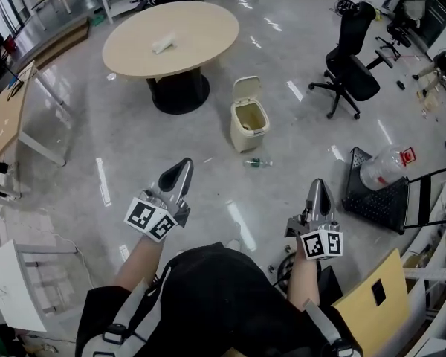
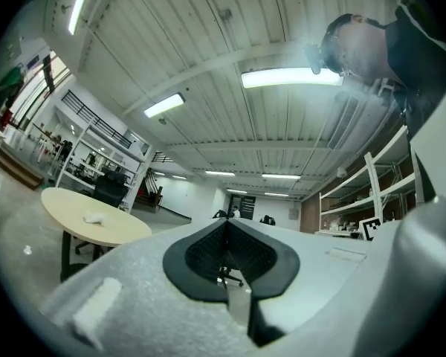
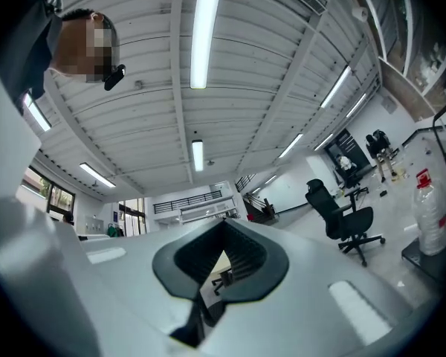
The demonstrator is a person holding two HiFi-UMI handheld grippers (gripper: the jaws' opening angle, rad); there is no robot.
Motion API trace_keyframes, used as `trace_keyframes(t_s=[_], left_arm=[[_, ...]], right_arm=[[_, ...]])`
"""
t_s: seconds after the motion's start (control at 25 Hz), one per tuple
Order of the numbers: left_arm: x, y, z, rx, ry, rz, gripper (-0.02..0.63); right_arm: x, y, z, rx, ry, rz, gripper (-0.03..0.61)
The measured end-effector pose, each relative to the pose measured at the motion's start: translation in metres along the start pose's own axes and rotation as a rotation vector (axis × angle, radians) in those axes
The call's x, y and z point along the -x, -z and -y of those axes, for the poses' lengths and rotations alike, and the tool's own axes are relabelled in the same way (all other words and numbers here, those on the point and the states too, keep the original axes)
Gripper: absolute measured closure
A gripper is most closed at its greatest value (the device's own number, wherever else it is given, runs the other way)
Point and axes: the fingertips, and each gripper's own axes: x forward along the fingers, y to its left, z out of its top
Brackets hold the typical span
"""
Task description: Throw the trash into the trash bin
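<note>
A crumpled white piece of trash (image 1: 163, 44) lies on the round beige table (image 1: 201, 28) at the far side of the room. It also shows small in the left gripper view as the trash (image 2: 95, 218) on the table (image 2: 123, 229). The cream trash bin (image 1: 249, 117) stands on the floor right of the table, lid up. A small plastic bottle (image 1: 258, 163) lies on the floor just in front of the bin. My left gripper (image 1: 183, 167) and right gripper (image 1: 318, 187) are both held low, near my body, well short of the bin. Both are shut and hold nothing; their jaws (image 2: 224, 227) (image 3: 224, 226) meet at the tips.
A black office chair (image 1: 353, 65) stands to the right of the bin. A black crate (image 1: 372, 195) with a large clear bottle (image 1: 383, 168) sits at the right, a wooden desk (image 1: 1, 117) at the left, and a white shelf unit (image 1: 15, 285) at the lower left.
</note>
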Motion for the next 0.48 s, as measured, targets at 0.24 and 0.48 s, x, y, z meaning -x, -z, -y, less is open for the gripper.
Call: trace_keyframes(t_s=[0.24, 0.48], left_arm=[[-0.068, 0.035, 0.056, 0.035, 0.125, -0.053, 0.609], [-0.117, 0.062, 0.093, 0.041, 0.237, -0.126, 0.609]], right_arm=[[0.042, -0.022, 0.086, 0.022, 0.144, 0.021, 0.572], [0.076, -0.018, 0.137, -0.012, 0.265, 0.013, 0.572]])
